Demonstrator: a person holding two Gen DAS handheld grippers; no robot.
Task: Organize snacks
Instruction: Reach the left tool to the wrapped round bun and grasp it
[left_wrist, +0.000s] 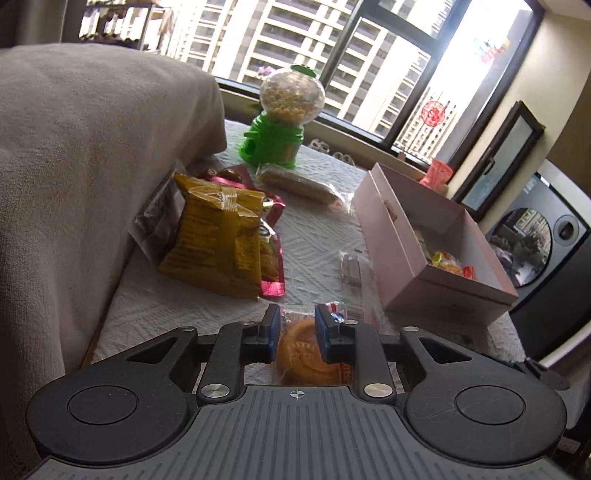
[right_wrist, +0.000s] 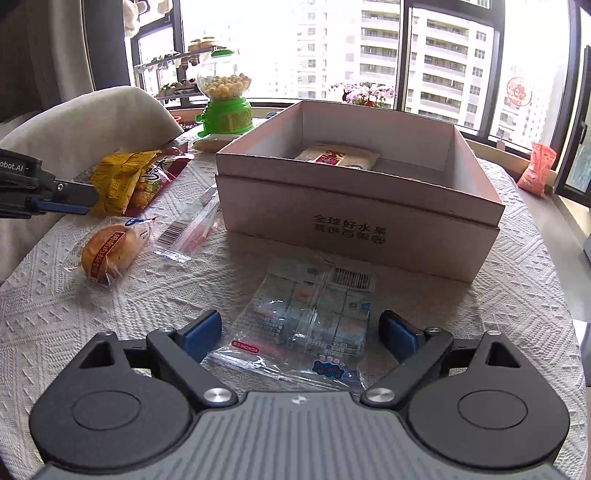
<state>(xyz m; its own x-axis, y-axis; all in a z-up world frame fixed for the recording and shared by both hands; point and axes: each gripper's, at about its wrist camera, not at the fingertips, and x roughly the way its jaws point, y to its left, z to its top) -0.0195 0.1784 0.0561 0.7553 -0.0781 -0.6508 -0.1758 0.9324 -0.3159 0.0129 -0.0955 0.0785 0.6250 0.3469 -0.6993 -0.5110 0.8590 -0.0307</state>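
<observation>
Snack packet (right_wrist: 306, 325), clear-wrapped, lies on the near white tablecloth (right_wrist: 74, 314) between the wide-open jaws of the right gripper (right_wrist: 301, 323), pads clear of it. A low, centred squeeze looks best before lifting it into the cardboard box (right_wrist: 351, 221) beyond. At left, the left gripper (left_wrist: 297, 314), jaws narrowly parted and empty, hovers over a wrapped bun (left_wrist: 299, 350). Far off stand a green candy dispenser (right_wrist: 225, 103) and high-rise windows (right_wrist: 295, 44).

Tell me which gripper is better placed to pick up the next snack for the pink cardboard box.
Probably the right gripper: its jaws stand wide on either side of the clear blue-printed packet, just before the pink cardboard box. The left gripper, jaws narrow, hovers over the wrapped round orange bun.
</observation>
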